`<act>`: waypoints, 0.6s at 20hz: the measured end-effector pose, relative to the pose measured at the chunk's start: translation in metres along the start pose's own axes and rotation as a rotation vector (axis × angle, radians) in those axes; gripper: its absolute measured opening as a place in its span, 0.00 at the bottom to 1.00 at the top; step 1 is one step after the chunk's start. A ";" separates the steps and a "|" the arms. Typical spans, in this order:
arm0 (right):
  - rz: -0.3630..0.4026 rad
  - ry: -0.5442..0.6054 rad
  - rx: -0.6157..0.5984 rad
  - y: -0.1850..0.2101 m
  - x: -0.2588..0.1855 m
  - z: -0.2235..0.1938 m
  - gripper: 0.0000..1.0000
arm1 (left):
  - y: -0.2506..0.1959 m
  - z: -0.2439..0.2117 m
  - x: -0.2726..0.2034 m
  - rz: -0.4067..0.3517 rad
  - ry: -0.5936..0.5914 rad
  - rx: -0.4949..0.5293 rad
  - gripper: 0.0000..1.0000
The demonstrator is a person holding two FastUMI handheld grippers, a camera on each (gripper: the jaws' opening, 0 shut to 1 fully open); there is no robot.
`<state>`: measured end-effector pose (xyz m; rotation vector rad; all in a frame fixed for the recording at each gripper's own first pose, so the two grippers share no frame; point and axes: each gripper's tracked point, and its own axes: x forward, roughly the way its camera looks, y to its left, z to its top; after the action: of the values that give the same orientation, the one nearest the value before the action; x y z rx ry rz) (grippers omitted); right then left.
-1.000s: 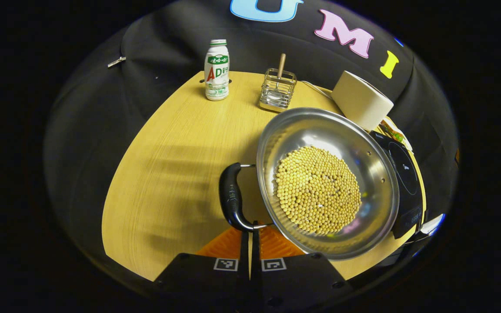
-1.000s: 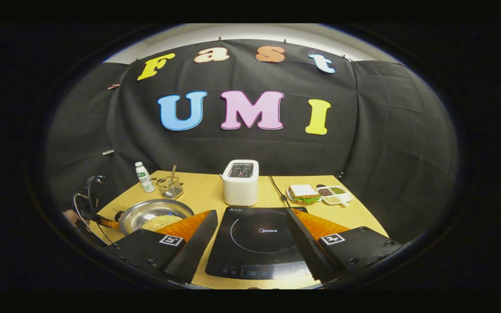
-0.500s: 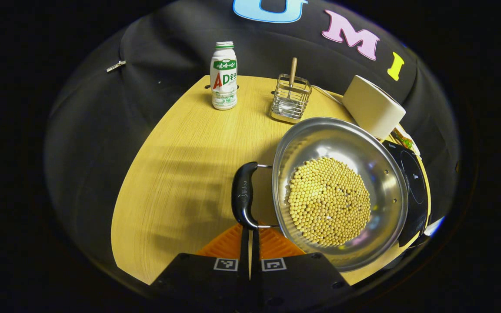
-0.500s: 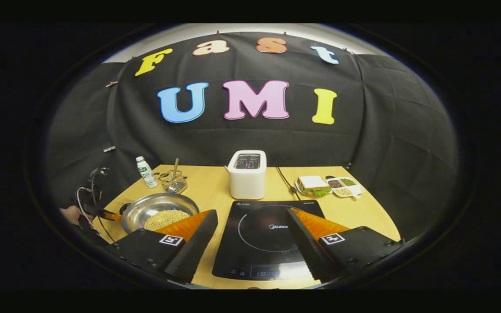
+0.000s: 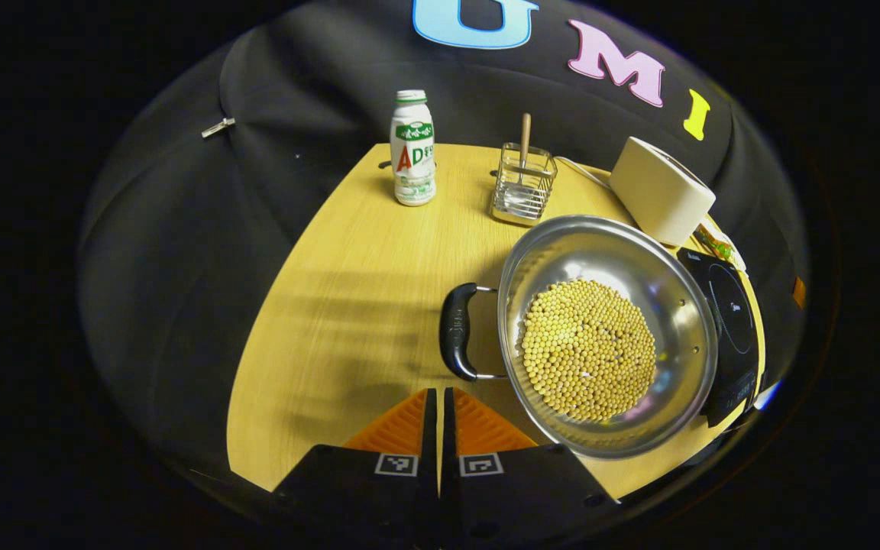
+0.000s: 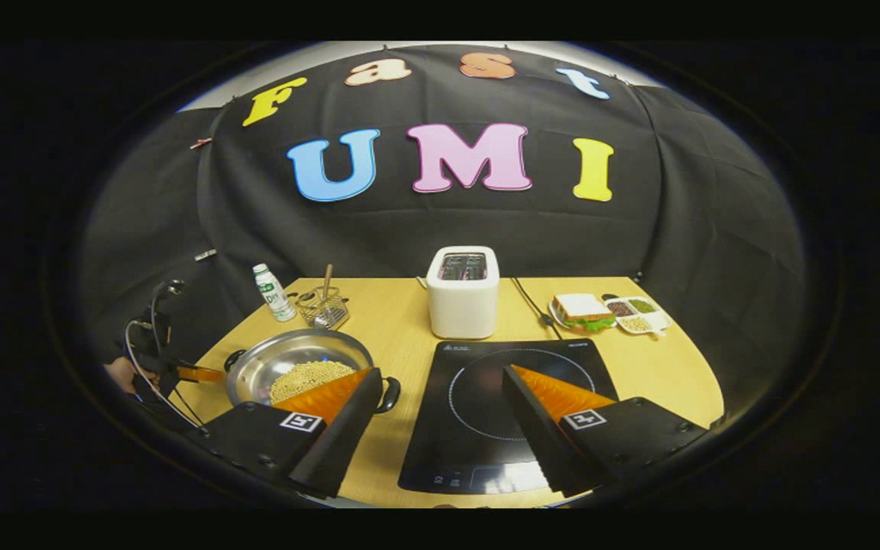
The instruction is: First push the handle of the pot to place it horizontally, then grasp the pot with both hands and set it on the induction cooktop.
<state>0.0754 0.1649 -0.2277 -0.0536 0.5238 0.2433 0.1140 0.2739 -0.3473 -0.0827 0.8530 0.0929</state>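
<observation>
A steel pot with soybeans in it sits on the wooden table, just left of the black induction cooktop. The pot's black side handle faces my left gripper, which is shut and empty, its tips a little short of the handle's near end. In the right gripper view the pot is at the lower left with its other black handle toward the cooktop. My right gripper hangs open over the cooktop's near left part.
At the back of the table stand a milk bottle, a wire utensil holder and a white toaster. A sandwich plate and a divided dish lie at the far right. A hand holds the left gripper.
My left gripper has drawn back from the pot handle, which its tips touched before. The right gripper has moved forward and left, bringing the pot's right handle into its view.
</observation>
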 end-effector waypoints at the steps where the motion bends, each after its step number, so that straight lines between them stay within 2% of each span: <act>1: 0.007 0.007 0.003 0.003 0.002 -0.002 0.98 | 0.001 0.004 -0.007 0.001 -0.016 -0.002 0.06; 2: 0.013 0.015 0.006 0.006 0.005 -0.004 0.96 | 0.004 0.008 -0.013 0.006 -0.032 0.000 0.06; 4: 0.025 0.029 0.013 0.012 0.011 -0.008 0.94 | 0.007 0.015 -0.024 0.011 -0.056 0.010 0.14; 5: 0.023 0.036 0.018 0.013 0.013 -0.012 0.98 | 0.009 0.020 -0.028 0.019 -0.069 0.014 0.24; 6: 0.022 0.045 0.025 0.014 0.017 -0.015 0.94 | 0.008 0.024 -0.032 0.019 -0.081 0.011 0.29; 7: 0.023 0.058 0.034 0.016 0.020 -0.018 0.94 | 0.003 0.027 -0.037 0.006 -0.093 0.004 0.43; 8: 0.024 0.072 0.046 0.019 0.024 -0.022 0.98 | -0.002 0.031 -0.041 -0.008 -0.109 -0.005 0.46; 11: 0.029 0.099 0.067 0.026 0.038 -0.027 0.99 | -0.007 0.047 -0.046 -0.004 -0.152 -0.014 0.99; 12: 0.033 0.109 0.065 0.029 0.043 -0.030 0.99 | -0.008 0.050 -0.046 -0.002 -0.163 -0.011 0.96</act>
<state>0.0897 0.1989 -0.2747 0.0049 0.6407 0.2564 0.1225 0.2692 -0.2794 -0.0854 0.6900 0.1010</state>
